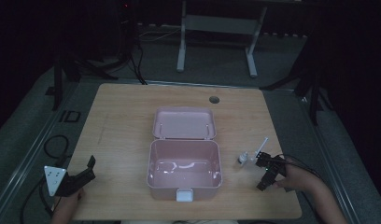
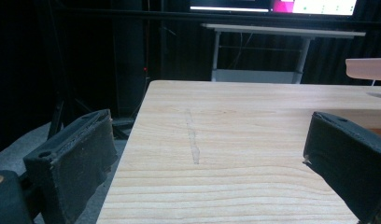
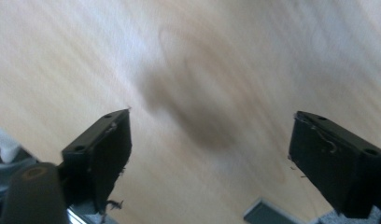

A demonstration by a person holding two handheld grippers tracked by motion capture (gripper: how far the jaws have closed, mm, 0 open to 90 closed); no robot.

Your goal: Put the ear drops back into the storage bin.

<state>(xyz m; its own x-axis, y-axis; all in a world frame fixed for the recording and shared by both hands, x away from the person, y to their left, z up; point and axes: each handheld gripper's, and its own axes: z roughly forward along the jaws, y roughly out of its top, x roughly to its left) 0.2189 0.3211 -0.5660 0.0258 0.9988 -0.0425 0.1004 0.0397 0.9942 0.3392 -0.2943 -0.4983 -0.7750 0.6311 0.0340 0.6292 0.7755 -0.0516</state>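
Observation:
A pink lunch-type box [image 1: 185, 169] stands open at the table's middle, its lid [image 1: 184, 123] laid back behind it. The inside looks empty. My left gripper [image 1: 89, 169] rests at the table's front left corner, jaws wide open with nothing between them [image 2: 209, 140], and faces bare wood. My right gripper [image 1: 267, 171] hovers right of the box, tilted down at the tabletop, also open and empty [image 3: 212, 135]. A small white bottle [image 1: 243, 158] and a thin white stick [image 1: 261, 146] lie just left of and behind the right gripper.
The wooden table [image 1: 123, 116] has a round cable hole [image 1: 214, 99] at the back. The pink lid's edge [image 2: 367, 68] shows at the right of the left gripper view. A white desk frame [image 1: 216, 28] stands beyond, in a dark room. Cables [image 1: 55, 147] lie on the floor to the left.

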